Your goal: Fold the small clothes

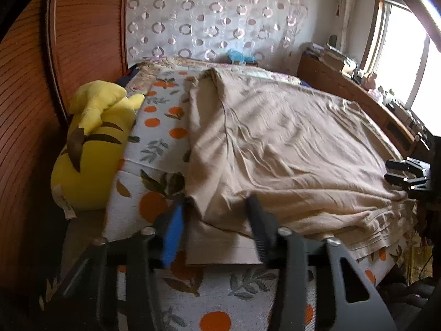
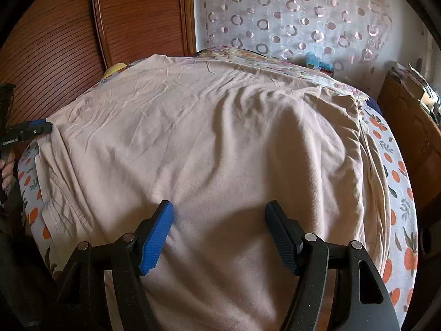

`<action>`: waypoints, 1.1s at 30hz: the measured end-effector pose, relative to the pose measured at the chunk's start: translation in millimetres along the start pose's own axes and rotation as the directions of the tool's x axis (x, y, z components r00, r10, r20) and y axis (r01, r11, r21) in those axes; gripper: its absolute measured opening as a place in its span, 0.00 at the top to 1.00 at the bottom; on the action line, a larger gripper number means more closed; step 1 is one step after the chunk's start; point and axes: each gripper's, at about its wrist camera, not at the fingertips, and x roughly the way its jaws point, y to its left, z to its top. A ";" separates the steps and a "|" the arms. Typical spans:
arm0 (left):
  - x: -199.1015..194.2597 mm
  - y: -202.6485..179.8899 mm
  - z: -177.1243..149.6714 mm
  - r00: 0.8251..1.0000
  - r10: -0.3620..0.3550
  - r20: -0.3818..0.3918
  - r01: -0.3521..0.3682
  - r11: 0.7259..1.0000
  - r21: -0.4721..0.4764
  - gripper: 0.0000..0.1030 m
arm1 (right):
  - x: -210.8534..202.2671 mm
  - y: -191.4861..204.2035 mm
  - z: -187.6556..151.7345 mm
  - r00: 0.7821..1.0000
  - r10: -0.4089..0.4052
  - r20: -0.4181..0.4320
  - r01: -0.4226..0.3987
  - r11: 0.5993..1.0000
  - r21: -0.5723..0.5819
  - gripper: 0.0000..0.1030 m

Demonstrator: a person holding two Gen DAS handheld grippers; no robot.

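Bed (image 1: pixel 154 143): garment (image 2: pixel 220 143) between right tongs (image 2: pixel 219 212)

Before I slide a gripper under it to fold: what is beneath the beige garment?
Under the beige garment lies a bedspread printed with oranges and leaves, showing along its edges. Whatever sits under the garment's middle is covered.

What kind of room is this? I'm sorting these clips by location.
Most likely a bedroom in a home. The beige garment is spread on a bed with an orange-print cover, a yellow plush toy lies beside it, and a curtain with a ring pattern hangs behind.
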 end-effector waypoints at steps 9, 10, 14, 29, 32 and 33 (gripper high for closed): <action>1.8 -1.3 -1.6 1.000 0.005 0.004 -0.005 1.000 0.003 0.59 | -0.6 0.2 -0.5 1.000 0.001 0.001 -0.001 1.000 0.003 0.31; 1.8 -1.2 -1.3 1.000 0.008 0.004 -0.008 1.000 0.008 0.59 | -0.6 0.6 -0.8 1.000 0.001 0.001 -0.001 1.000 0.004 0.31; 1.7 -2.1 -0.5 1.000 -0.011 0.005 0.011 1.000 0.012 0.74 | -1.0 0.3 -0.7 1.000 0.001 0.001 -0.001 1.000 0.004 0.31; -44.3 -57.0 56.1 0.961 -0.201 0.188 0.189 0.979 0.082 0.94 | -1.8 0.3 -1.2 1.000 0.002 0.004 -0.002 1.000 0.010 0.31; -48.8 -75.2 67.2 0.946 -0.244 0.212 0.223 0.968 0.118 0.94 | -2.0 -0.2 -1.1 1.000 0.002 0.005 -0.002 1.000 0.016 0.31; -49.5 -82.1 70.9 0.939 -0.264 0.219 0.241 0.962 0.127 0.94 | -2.4 -0.8 -1.3 1.000 0.001 0.005 -0.001 1.000 0.021 0.31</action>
